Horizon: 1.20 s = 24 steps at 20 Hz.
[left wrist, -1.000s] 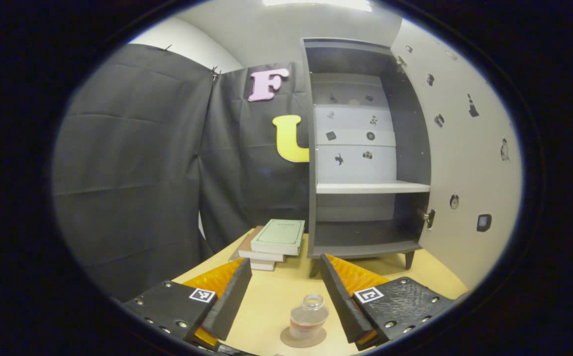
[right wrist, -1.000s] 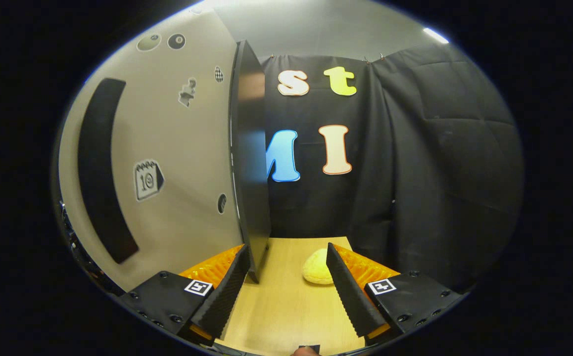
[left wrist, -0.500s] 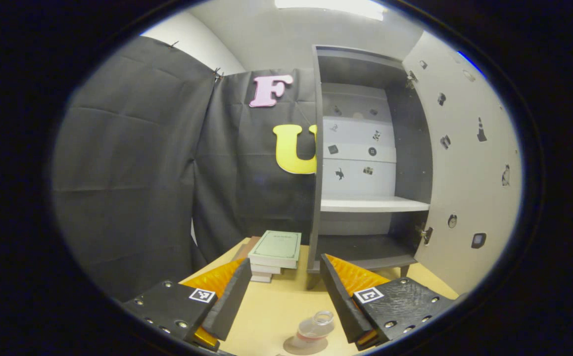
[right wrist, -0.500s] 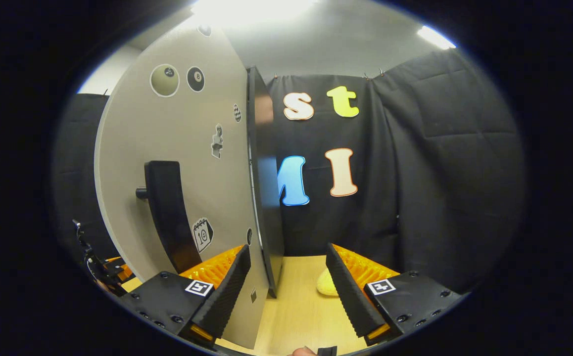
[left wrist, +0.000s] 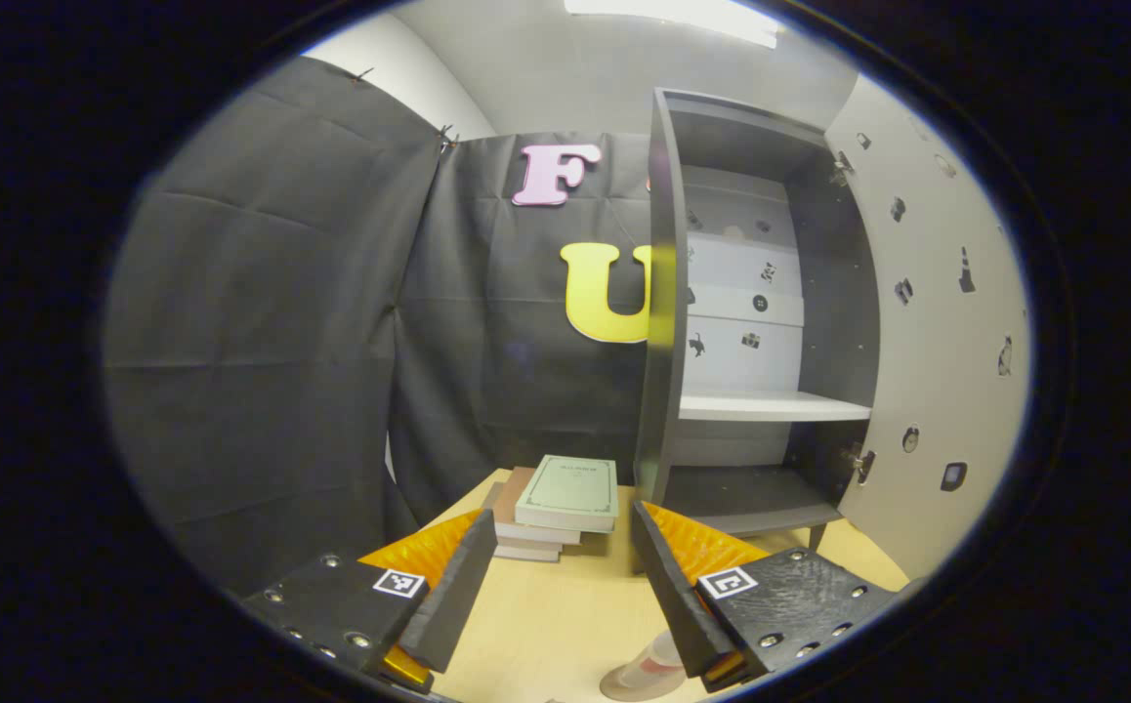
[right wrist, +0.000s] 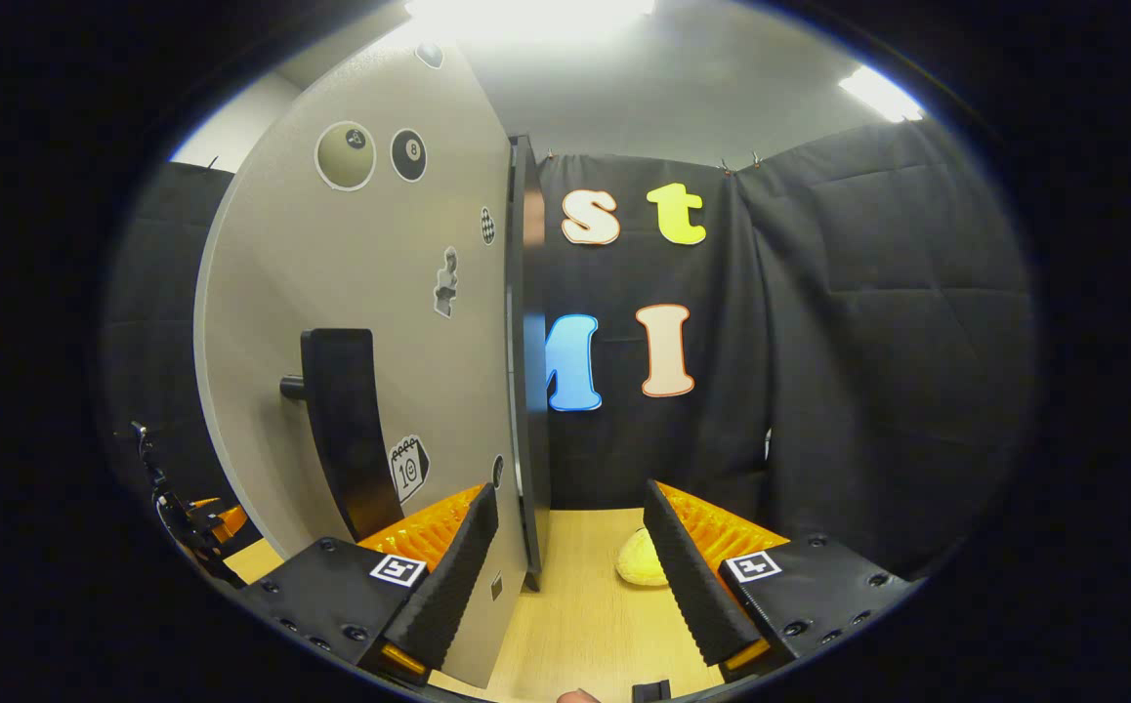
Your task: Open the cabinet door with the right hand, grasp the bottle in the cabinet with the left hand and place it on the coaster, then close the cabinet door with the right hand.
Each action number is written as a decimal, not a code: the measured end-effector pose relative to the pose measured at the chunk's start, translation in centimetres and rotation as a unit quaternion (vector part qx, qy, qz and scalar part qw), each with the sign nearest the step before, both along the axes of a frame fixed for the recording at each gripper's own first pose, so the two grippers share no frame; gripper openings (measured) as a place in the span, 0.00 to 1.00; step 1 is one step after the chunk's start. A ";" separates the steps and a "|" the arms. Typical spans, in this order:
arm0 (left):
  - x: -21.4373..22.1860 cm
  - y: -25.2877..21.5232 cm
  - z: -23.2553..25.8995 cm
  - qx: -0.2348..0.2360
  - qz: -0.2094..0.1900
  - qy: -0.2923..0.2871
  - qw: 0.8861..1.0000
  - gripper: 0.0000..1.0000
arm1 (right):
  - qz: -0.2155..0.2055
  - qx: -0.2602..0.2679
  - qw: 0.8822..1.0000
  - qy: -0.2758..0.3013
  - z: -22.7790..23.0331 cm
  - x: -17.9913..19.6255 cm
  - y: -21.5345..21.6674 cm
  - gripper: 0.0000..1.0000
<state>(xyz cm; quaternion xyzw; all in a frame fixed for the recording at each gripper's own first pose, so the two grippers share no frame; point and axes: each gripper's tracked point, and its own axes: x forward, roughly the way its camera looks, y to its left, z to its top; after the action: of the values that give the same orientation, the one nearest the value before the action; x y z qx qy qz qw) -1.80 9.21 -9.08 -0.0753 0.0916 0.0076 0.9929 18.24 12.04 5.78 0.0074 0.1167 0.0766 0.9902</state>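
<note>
Bottle (left wrist: 653, 656) sits on the coaster (left wrist: 639, 685) on the desk (left wrist: 556, 625), both tools wide open and empty, so what's left is the cabinet door (right wrist: 370, 322): light, stiff, free-swinging panel, best pushed near the black handle (right wrist: 346, 430).

Left gripper view: low over the desk (left wrist: 546, 625), facing the open cabinet (left wrist: 751, 322) interior from near, its door (left wrist: 927, 322) at right. Right gripper view: close against the door's (right wrist: 370, 322) outer face, looking along it toward the desk's (right wrist: 585, 615) far edge. Both views share cabinet, door and desk.
</note>
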 end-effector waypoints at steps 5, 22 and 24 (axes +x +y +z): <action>-0.4 2.0 -1.1 -0.005 -0.003 0.002 1.000 0.84 | 0.011 0.005 1.000 -0.001 0.0 -0.4 3.4 0.96; -4.3 11.2 -1.3 -0.020 0.036 -0.001 0.999 0.84 | 0.080 0.061 0.995 -0.018 -1.0 1.4 15.7 0.96; -4.6 11.7 -1.1 -0.011 0.039 -0.004 0.999 0.84 | 0.085 0.066 0.994 -0.017 -1.3 2.1 17.0 0.96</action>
<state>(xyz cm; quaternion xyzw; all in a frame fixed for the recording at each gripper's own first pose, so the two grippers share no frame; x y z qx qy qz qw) -6.42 20.93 -10.18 -0.0898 0.0846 0.0446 0.9914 20.34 29.00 4.46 0.0613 0.0949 0.1686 0.9792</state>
